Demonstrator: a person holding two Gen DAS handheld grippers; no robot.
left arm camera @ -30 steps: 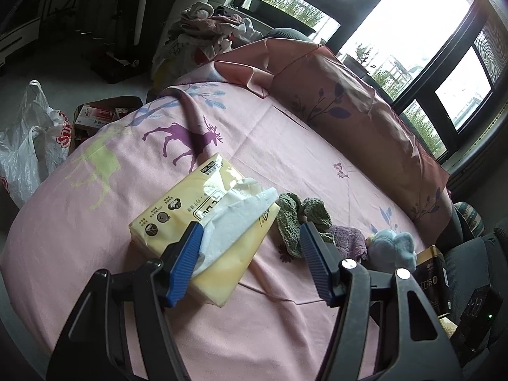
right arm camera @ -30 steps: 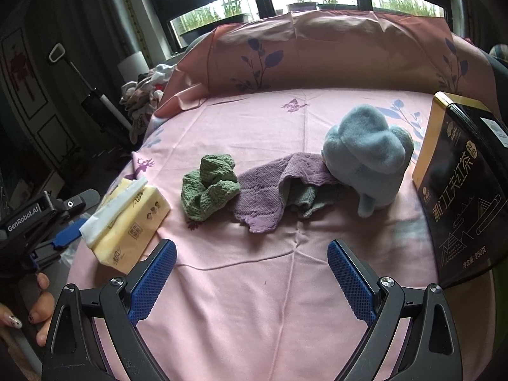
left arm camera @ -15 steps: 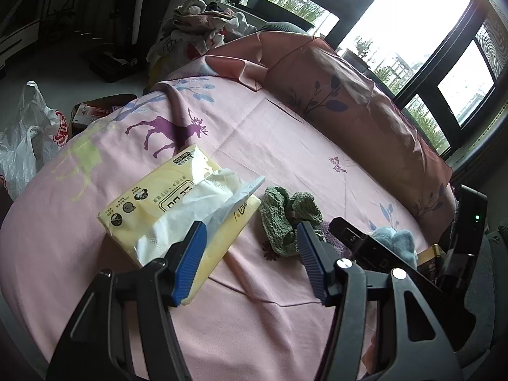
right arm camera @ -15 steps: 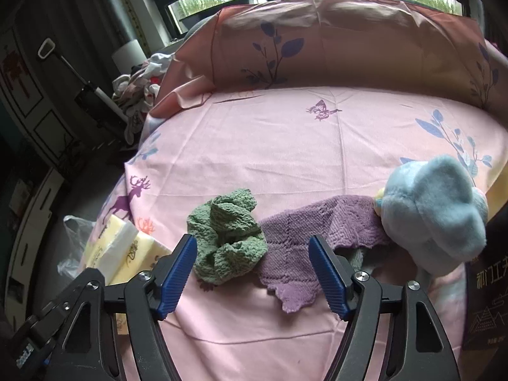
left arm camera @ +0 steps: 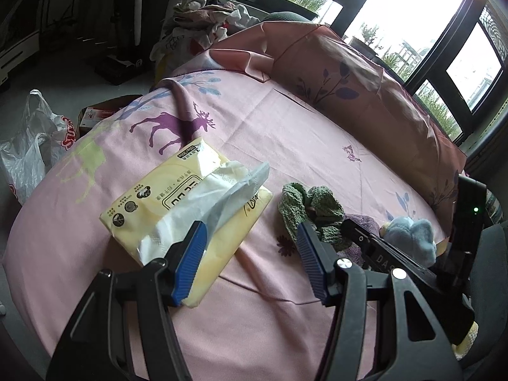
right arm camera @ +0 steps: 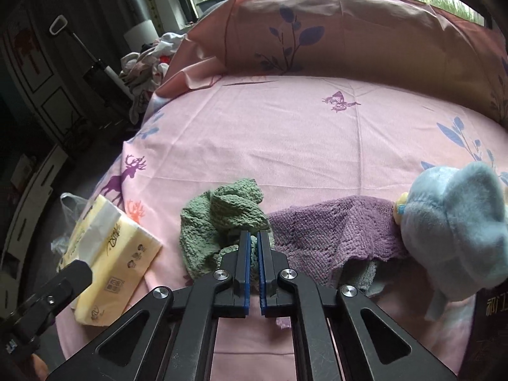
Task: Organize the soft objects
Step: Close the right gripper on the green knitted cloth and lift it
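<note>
Both grippers are black plastic frames with triangular cut-outs and round silver screws at the joints. The left gripper (left arm camera: 250,254) carries ribbed blue pads (left arm camera: 190,260) on its fingers; the right gripper (right arm camera: 253,254) has matching blue pads (right arm camera: 247,273). A small green light (left arm camera: 475,209) glows on the right tool's housing.

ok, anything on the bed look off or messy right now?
Mostly the cloths: the green cloth is crumpled in a heap, with the right gripper shut on a fold of it. The purple cloth lies rumpled, partly under the blue plush toy. A tissue trails loose from the yellow tissue pack. Nothing spilled or damaged.
</note>
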